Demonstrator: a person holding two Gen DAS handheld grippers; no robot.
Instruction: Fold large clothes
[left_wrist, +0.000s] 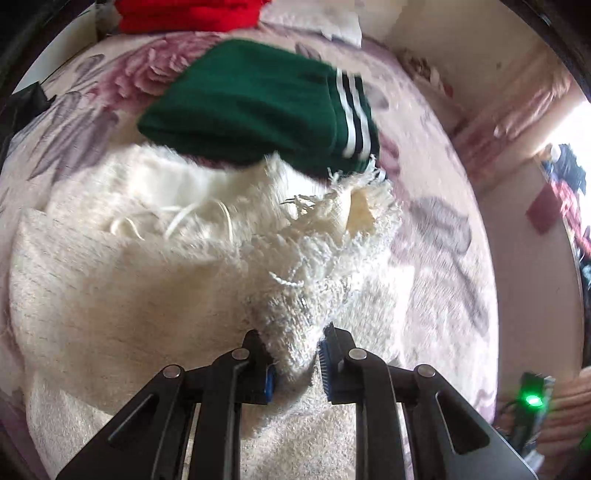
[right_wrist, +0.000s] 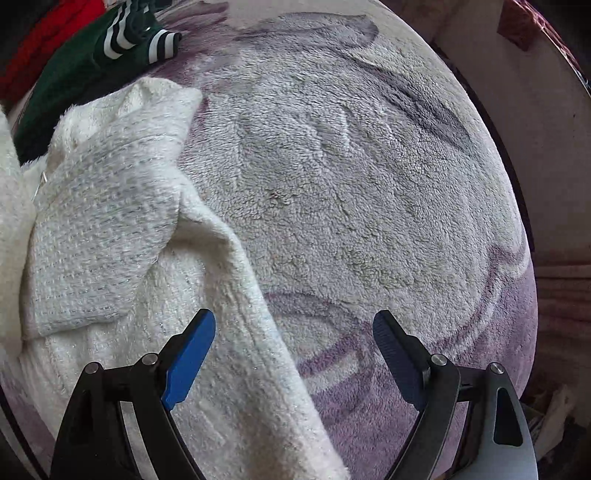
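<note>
Two grippers over a plush floral blanket (right_wrist: 351, 177), pink-grey pattern, spread as the work surface. Left gripper (left_wrist: 295, 354) pinches a bunched, fuzzy edge of the white garment (left_wrist: 129, 288); the cloth rises in a peak straight into the pads, jaws drawn close on it. Ahead of that gripper the garment spreads wide, with a frayed fringe (left_wrist: 332, 206) at its far border and loose strings left of the fringe. Beyond the fringe lies a folded green garment (left_wrist: 251, 110) with black-and-white striped cuffs, partly overlapped by the white one. Farther still, at the frame top, a red garment (left_wrist: 184, 14). Left view is motion-blurred. Right gripper (right_wrist: 293, 343) points down at the blanket, blue fingers (right_wrist: 192, 358) standing wide apart, nothing between the pads. A long flap of the white garment (right_wrist: 110, 229) runs under and past the left-side finger, a folded knit panel lying on top of it ahead-left; the right-side finger hangs over bare blanket. Green garment (right_wrist: 66, 92) and red garment (right_wrist: 40, 48) show at the far left corner of the right view.
</note>
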